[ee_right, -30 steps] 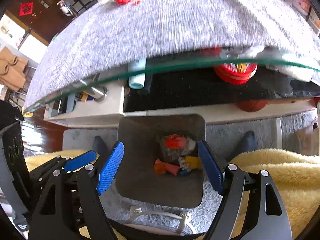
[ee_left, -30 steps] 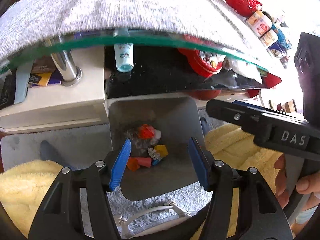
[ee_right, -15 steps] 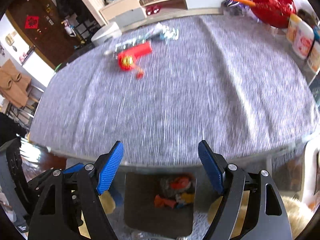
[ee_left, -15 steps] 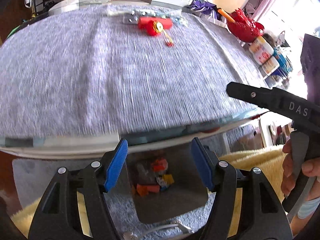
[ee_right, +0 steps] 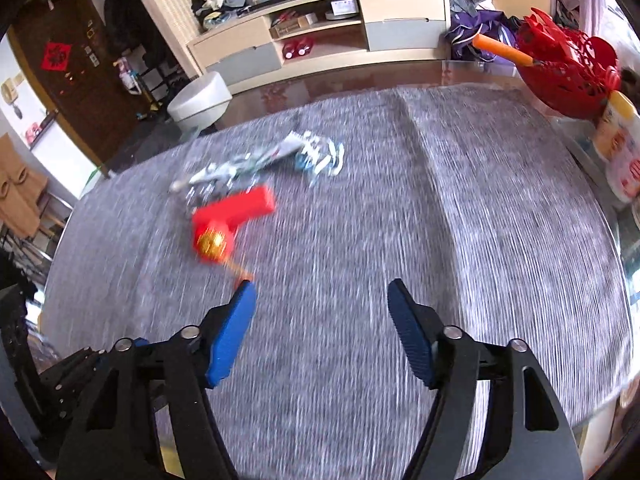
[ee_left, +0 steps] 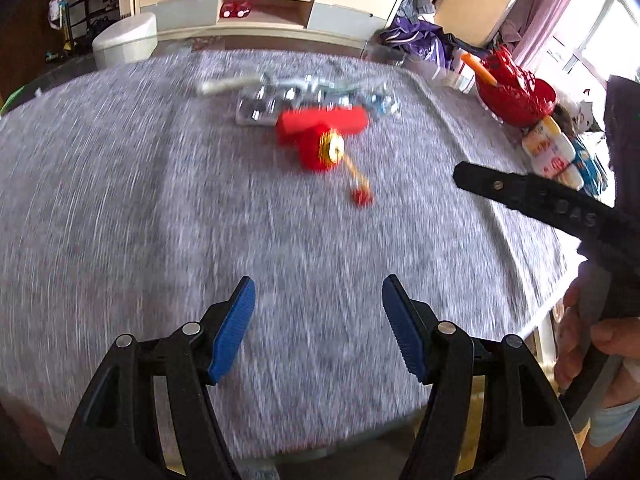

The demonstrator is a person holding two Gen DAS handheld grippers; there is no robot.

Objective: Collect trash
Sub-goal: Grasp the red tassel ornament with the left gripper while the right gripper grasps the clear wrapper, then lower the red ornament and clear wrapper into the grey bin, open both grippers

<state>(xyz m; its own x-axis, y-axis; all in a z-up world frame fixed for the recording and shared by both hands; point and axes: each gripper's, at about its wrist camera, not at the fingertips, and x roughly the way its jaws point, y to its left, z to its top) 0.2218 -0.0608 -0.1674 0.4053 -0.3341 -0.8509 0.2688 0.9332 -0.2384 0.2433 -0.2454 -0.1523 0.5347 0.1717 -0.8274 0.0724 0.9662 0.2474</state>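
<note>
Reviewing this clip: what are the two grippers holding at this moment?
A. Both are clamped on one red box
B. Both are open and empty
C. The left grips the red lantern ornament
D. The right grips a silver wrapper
B: the left gripper and right gripper both show wide-apart blue pads with only grey tablecloth between them; the red ornament and silver wrappers lie farther off.
</note>
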